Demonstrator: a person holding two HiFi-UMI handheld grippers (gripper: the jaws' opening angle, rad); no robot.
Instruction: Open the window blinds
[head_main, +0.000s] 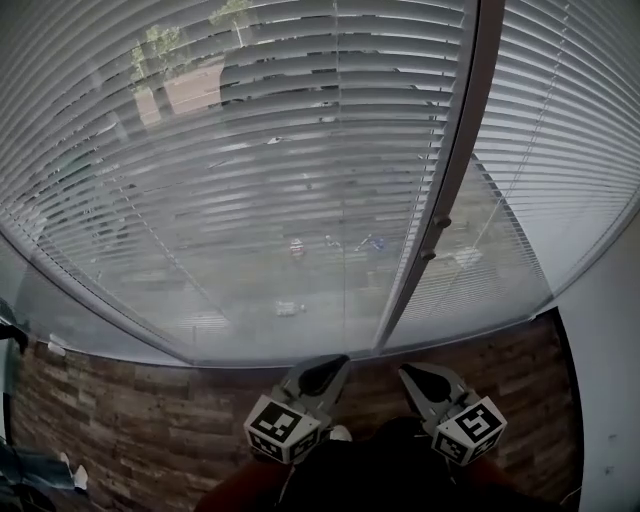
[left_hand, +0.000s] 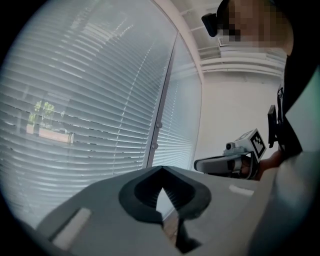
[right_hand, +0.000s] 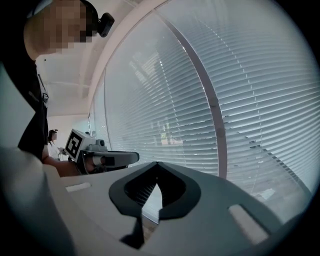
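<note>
- Jaws of the left gripper (left_hand: 161, 172): closed tip to tip, a narrow slit showing only below the tips, nothing held.
- Jaws of the right gripper (right_hand: 157, 166): likewise closed at the tips, empty.
- Both tools: low at the bottom centre of the head view, side by side, near each other but apart. Pointed up toward the window, well short of it and touching nothing.
- Task's thing, the blinds (head_main: 250, 180): two panels of white horizontal slats filling the upper two thirds of the head view. Fully lowered, with slats tilted just enough to give a hazy sight of trees and a street outside.
- Grey window post (head_main: 448, 170): between the two panels, running from the top right of centre down to the bottom centre of the head view. Two small knobs (head_main: 441, 222) on it at about mid-height.
- Thin slanting line (head_main: 520, 165) across the right panel: perhaps a cord or a wand, too fine to tell which.
- Wood-pattern floor (head_main: 120, 420): across the lower band of the head view, under the window.
- Step in hand, as judged: the approach, with the blinds not yet opened and no control taken.
- Next move, as judged:
  - Picking out the control, most likely near the post or on the right panel.
  - Parting one pair of jaws and closing them round that thin hanging thing.
  - Pulling or twisting it, with care for a slim, light target, easy to miss and apt to slip.
</note>
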